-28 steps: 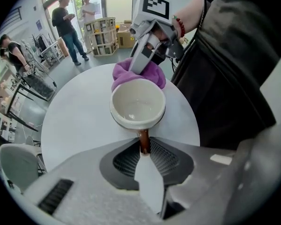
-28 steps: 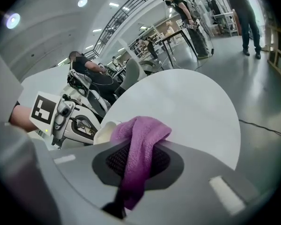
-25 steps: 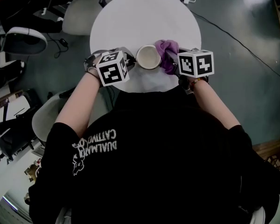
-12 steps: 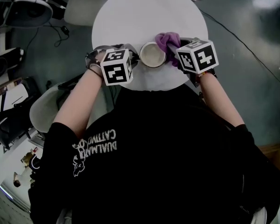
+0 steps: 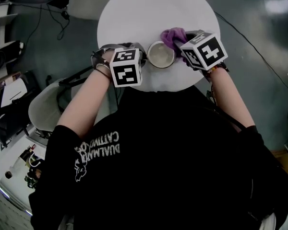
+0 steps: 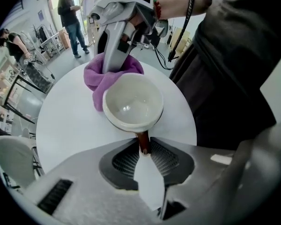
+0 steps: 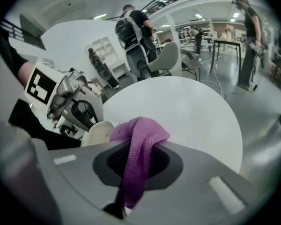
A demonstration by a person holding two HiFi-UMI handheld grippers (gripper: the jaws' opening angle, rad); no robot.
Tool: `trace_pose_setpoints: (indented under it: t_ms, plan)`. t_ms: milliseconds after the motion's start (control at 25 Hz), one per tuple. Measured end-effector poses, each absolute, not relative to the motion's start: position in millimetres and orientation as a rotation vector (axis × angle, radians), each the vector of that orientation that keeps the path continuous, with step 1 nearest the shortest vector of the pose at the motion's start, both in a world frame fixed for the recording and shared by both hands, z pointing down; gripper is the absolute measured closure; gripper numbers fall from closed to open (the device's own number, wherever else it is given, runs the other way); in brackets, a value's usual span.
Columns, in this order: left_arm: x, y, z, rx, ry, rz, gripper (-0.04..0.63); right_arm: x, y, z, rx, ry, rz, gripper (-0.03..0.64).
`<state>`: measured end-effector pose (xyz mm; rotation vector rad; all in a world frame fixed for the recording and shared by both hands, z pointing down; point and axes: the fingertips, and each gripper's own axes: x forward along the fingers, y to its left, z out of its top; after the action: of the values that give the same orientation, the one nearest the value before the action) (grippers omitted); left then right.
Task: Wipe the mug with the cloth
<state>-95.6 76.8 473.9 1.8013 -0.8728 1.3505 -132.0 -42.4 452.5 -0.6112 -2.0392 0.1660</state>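
At the table's near edge, left side: the left gripper [image 6: 144, 149] points steeply down, its fingers [image 6: 124, 161] closed to a narrow gap on the mug's brown handle [image 6: 143, 142].
Middle of the near edge: the mug [image 6: 133, 102] stands upright and empty on the white round table [image 5: 134, 13], handle toward the person.
Just right of the mug: the purple cloth [image 7: 140, 139] is bunched against the outer wall, on the side away from the handle.
Right side: the right gripper [image 7: 138, 149] slants down, its fingers [image 7: 114, 161] pinched shut on a fold of the cloth.
Step in hand: wiping the outside wall, I judge, while the handle is held to steady the mug.
Next move calls for: sweeping the cloth round the wall or over the rim with light pressure, while the grip on the handle stops the mug from sliding or tipping.
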Motion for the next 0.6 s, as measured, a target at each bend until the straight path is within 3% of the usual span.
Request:
trace_pose_setpoints:
  t_ms: [240, 600]
  plan:
    - [-107.0, 52.4, 456.1, 1.81, -0.91, 1.315, 0.528, -142.5, -53.8, 434.6, -0.757, -1.929, -0.219, 0.578]
    - [-109.7, 49.9, 457.8, 1.775, -0.973, 1.238, 0.528, -164.8, -39.7, 438.3, -0.76, -1.941, -0.209, 0.58]
